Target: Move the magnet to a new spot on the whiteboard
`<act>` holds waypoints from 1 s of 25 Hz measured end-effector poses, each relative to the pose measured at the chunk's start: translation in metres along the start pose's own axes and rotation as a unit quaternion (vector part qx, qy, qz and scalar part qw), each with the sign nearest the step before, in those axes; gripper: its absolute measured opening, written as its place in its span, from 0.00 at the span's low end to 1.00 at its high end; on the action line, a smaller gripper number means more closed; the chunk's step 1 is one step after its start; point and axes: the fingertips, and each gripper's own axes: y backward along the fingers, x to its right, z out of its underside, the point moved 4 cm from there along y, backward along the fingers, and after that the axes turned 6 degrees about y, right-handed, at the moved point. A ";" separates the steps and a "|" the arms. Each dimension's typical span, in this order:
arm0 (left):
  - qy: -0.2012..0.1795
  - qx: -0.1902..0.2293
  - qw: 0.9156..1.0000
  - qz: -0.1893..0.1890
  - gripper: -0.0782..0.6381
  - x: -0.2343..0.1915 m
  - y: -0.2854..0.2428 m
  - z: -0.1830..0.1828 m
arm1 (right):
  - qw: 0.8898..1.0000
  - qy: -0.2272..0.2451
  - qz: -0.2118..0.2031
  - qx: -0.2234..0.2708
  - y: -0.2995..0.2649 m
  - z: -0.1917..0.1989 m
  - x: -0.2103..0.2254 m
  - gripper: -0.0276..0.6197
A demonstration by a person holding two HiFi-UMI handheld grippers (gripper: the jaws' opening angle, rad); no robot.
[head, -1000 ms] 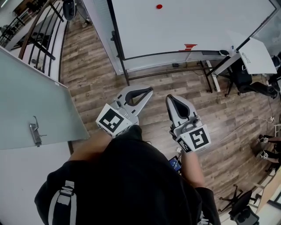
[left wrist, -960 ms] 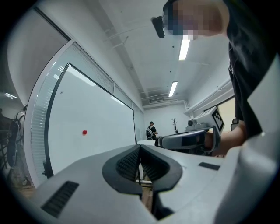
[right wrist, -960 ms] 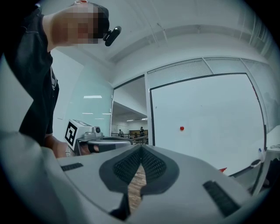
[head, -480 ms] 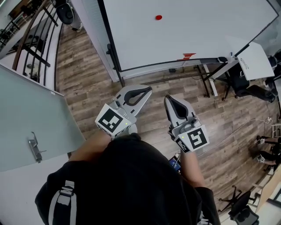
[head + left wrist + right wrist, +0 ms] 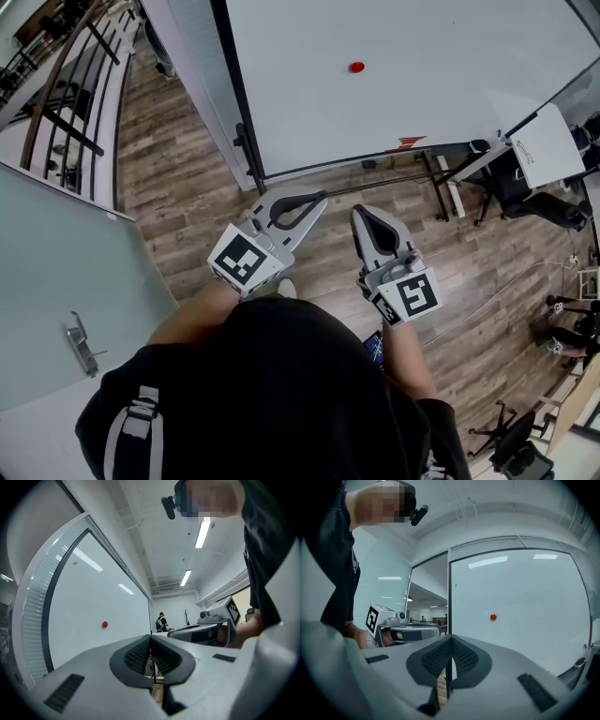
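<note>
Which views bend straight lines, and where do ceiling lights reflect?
Left and right gripper views: strong fisheye, dark corners, the whiteboard frame curves; ceiling lights reflect as pale streaks on it, yet the red magnet is sharp. Head view: even light, no glare on the board.

Both tongs are held out in front of the chest, side by side and a little apart; the left gripper angles inward toward its partner, jaws pressed together with nothing between them; the right gripper leans slightly toward the left one, jaws likewise closed and empty; the left forearm and right forearm run back bare behind them.
</note>
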 end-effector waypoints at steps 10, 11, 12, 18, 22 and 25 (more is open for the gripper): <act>0.007 0.001 1.000 0.012 0.12 -0.053 -0.007 0.007 | 0.999 0.005 0.027 -0.017 -0.046 0.009 0.016 0.04; 0.007 0.001 1.000 0.012 0.12 -0.057 -0.010 0.007 | 0.999 0.006 0.030 -0.017 -0.050 0.009 0.020 0.04; 0.010 0.000 1.000 0.010 0.12 -0.061 -0.012 0.008 | 0.999 0.007 0.033 -0.017 -0.053 0.009 0.024 0.04; 0.010 0.009 1.000 -0.004 0.12 -0.073 -0.032 0.006 | 0.999 0.032 0.037 -0.012 -0.066 0.008 0.053 0.04; 0.001 0.014 1.000 -0.026 0.12 -0.086 -0.049 0.003 | 0.998 0.055 0.030 -0.002 -0.080 0.004 0.080 0.04; -0.004 0.011 0.999 -0.041 0.12 -0.093 -0.062 0.000 | 0.998 0.055 0.021 0.006 -0.092 0.003 0.100 0.04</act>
